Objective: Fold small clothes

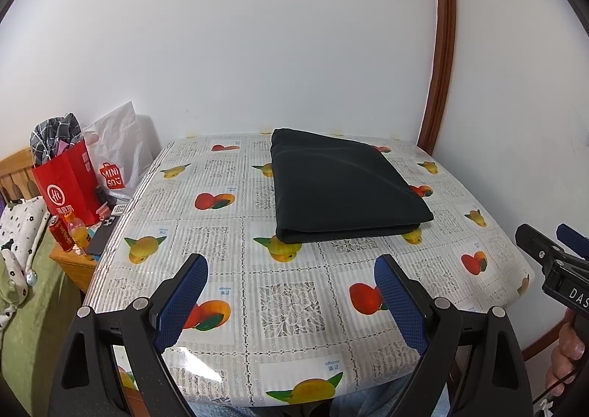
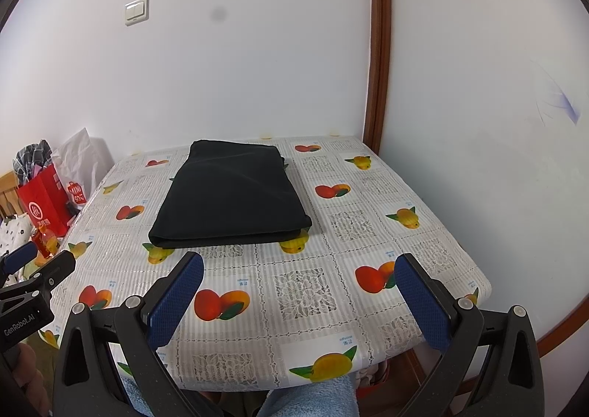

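Observation:
A black garment (image 1: 342,185) lies folded into a flat rectangle on the far middle of the fruit-print table (image 1: 294,306); it also shows in the right wrist view (image 2: 235,196). My left gripper (image 1: 291,266) is open and empty, held above the table's near edge, short of the garment. My right gripper (image 2: 299,266) is open and empty too, at the same near edge. Each gripper shows at the edge of the other's view: the right gripper (image 1: 552,233) and the left gripper (image 2: 36,258).
A white wall stands behind the table, with a brown door frame (image 1: 441,85) at the right. Left of the table a red paper bag (image 1: 66,188), a white Miniso bag (image 1: 114,159), a can and a bottle (image 1: 70,233) sit on a wooden stand.

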Action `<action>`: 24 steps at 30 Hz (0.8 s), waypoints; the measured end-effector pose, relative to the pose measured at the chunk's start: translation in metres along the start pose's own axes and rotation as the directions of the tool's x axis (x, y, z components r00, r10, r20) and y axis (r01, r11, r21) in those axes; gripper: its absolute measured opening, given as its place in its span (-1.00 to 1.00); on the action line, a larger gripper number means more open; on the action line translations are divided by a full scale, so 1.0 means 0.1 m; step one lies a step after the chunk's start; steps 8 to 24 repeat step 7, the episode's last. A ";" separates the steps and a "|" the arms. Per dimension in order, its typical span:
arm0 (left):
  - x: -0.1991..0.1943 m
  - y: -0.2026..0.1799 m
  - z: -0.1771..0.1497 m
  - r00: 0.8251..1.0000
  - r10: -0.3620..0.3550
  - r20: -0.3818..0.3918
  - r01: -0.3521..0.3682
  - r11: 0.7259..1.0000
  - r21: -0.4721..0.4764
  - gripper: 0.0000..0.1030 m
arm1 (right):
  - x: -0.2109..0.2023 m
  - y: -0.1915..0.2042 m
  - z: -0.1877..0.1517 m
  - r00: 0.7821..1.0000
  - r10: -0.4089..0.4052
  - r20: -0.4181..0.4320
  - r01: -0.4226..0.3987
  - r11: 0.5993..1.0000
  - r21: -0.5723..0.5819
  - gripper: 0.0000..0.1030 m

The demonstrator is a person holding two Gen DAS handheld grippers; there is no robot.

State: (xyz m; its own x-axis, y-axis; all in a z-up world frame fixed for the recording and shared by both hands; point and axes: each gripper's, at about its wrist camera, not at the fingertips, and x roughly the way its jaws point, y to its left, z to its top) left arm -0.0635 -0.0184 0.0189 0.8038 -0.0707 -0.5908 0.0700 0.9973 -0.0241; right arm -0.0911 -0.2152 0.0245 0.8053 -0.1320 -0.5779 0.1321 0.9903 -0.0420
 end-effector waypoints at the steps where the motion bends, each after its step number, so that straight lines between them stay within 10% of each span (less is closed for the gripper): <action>1: 0.00 0.00 0.00 1.000 0.000 0.000 0.000 1.000 0.000 0.78 | 0.00 0.00 0.00 1.000 0.001 0.000 -0.001 1.000 0.000 0.98; 24: 0.00 -0.04 0.01 1.000 0.002 -0.001 -0.002 1.000 -0.002 0.78 | 0.00 0.00 0.00 1.000 0.002 -0.001 -0.002 1.000 -0.001 0.98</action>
